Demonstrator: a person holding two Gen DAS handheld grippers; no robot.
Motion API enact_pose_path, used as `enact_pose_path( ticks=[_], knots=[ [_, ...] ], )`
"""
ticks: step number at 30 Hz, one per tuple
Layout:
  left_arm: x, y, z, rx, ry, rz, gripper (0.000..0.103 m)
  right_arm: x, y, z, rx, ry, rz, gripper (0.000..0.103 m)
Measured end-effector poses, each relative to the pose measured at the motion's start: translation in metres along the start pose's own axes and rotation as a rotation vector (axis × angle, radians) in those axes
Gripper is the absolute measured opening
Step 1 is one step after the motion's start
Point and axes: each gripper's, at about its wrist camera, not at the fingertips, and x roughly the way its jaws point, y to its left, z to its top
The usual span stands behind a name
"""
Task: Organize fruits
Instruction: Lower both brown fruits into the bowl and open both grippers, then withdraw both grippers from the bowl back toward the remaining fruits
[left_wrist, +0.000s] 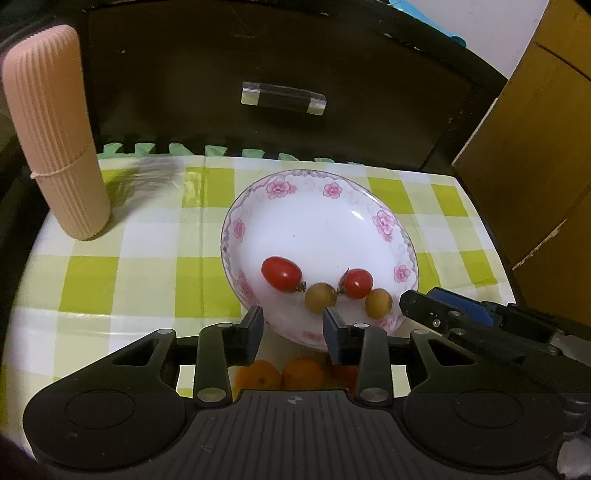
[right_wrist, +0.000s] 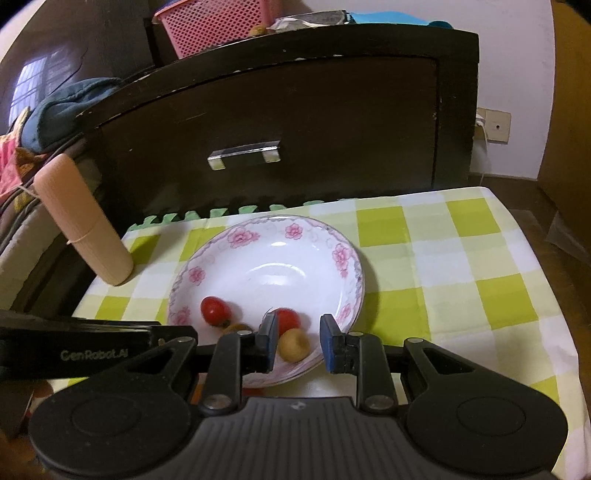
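Just glossy red, dull-yellow fruits (left_wrist: 320, 297)

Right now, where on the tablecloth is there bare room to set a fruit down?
Bare cloth lies right of the plate, out to the table's right edge, and between the plate and the pink ribbed tube. The plate's back half is bare too. Its front is crowded: tomatoes, grapes, both tongs.

Ahead of the left gripper (left_wrist: 293, 319): one plate (left_wrist: 384, 225) with two tomatoes (left_wrist: 281, 273) (left_wrist: 357, 282) and two grapes (left_wrist: 320, 297) (left_wrist: 379, 303). Beneath its fingers, two oranges (left_wrist: 257, 374) (left_wrist: 303, 373). Far left, one pink tube (left_wrist: 55, 133).
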Motion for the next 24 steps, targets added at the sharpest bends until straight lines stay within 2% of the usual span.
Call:
enact_pose_path(
  ticks=[11,24],
  knots=[
    [-0.017,0.006,-0.022,-0.002,0.017,0.004,0.045,-0.018,0.012,-0.021,-0.006,0.027,0.009,0.024],
    [-0.029,0.013,-0.049,-0.030,0.046,-0.005,0.048,-0.038,0.031,-0.065,-0.012,0.108,0.035,0.024]
  ],
)
